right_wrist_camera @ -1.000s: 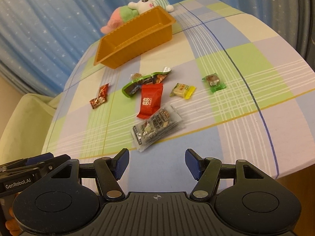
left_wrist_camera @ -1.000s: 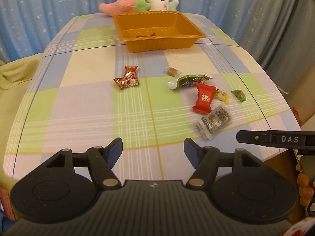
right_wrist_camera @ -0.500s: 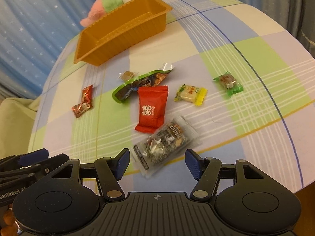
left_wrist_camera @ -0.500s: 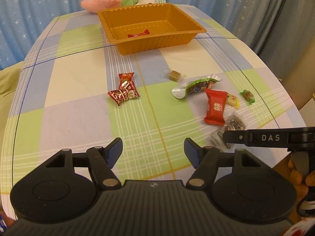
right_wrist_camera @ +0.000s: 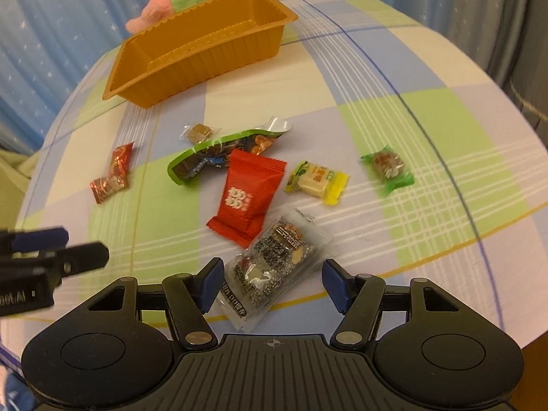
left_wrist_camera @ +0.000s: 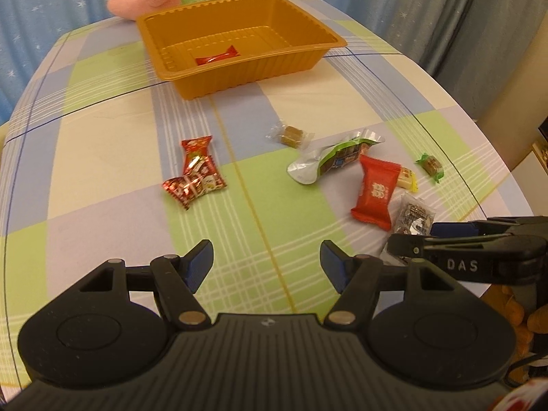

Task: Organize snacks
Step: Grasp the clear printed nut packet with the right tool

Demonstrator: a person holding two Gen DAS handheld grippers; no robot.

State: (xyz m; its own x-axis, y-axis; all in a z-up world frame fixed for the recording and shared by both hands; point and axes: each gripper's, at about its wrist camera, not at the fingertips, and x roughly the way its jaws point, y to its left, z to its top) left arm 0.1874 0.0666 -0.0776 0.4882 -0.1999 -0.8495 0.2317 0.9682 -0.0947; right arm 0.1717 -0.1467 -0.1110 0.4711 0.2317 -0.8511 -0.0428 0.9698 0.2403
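Your right gripper (right_wrist_camera: pixel 270 282) hangs with jaws apart around the clear nut packet (right_wrist_camera: pixel 274 267), pads not pressing; your left gripper (left_wrist_camera: pixel 266 262), at lower centre, is released and empty.

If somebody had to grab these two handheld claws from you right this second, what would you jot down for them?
Left gripper: open, empty, above bare tablecloth.
Right gripper: open, with the clear sesame snack pack between its fingers, not pinched yet.
Done: one red candy lies in the orange tray.
Left: the sesame pack, red pouch, green bag, yellow candy, green candy, brown candy and two red foil candies, all loose on the cloth.
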